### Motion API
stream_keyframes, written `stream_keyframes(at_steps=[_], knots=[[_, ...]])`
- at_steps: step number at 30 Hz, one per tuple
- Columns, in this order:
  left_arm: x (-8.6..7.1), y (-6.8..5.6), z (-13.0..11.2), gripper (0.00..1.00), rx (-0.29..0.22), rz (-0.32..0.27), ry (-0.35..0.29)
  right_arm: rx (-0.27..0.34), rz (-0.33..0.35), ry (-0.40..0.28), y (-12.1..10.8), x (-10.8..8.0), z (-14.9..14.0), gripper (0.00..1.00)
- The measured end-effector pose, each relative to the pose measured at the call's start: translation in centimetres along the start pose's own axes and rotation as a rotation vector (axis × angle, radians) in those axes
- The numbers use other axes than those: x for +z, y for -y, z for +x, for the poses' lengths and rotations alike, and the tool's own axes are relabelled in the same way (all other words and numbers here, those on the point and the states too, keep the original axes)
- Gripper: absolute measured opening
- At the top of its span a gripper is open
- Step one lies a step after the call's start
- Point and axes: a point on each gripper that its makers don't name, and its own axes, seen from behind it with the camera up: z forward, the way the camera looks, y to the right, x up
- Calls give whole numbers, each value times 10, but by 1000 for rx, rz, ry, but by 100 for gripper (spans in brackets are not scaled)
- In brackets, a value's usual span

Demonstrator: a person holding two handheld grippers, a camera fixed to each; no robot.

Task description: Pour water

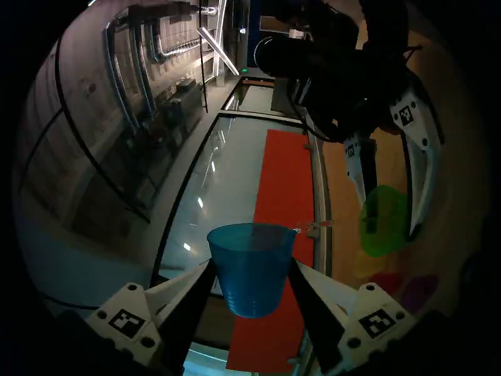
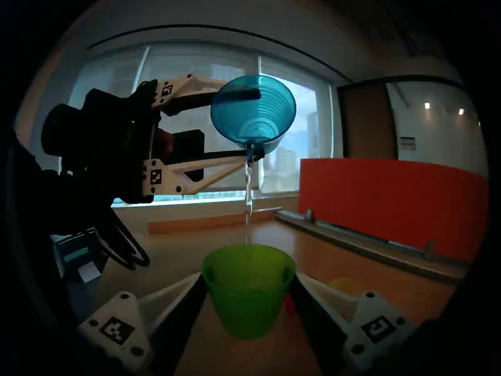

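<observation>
A wooden bench (image 2: 175,250) runs beneath a wide window (image 2: 188,81). Along one long edge of the bench stands a red divider panel (image 2: 394,200) on a grey rail (image 2: 369,247). Blurred pink (image 1: 385,282) and purple (image 1: 421,291) shapes lie side by side on the wood.

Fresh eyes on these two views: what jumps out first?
The blue cup, tipped high in the left gripper, sends a thin water stream down into the green cup held upright by the right gripper. Behind them, a red partition runs along the wooden table.
</observation>
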Motion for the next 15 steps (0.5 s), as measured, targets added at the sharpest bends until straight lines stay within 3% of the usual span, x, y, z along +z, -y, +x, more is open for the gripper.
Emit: stream_keyframes(at_steps=[15], knots=[[2, -1, 0, 81, 36, 12, 2, -3, 2, -1, 1, 2, 2, 89]])
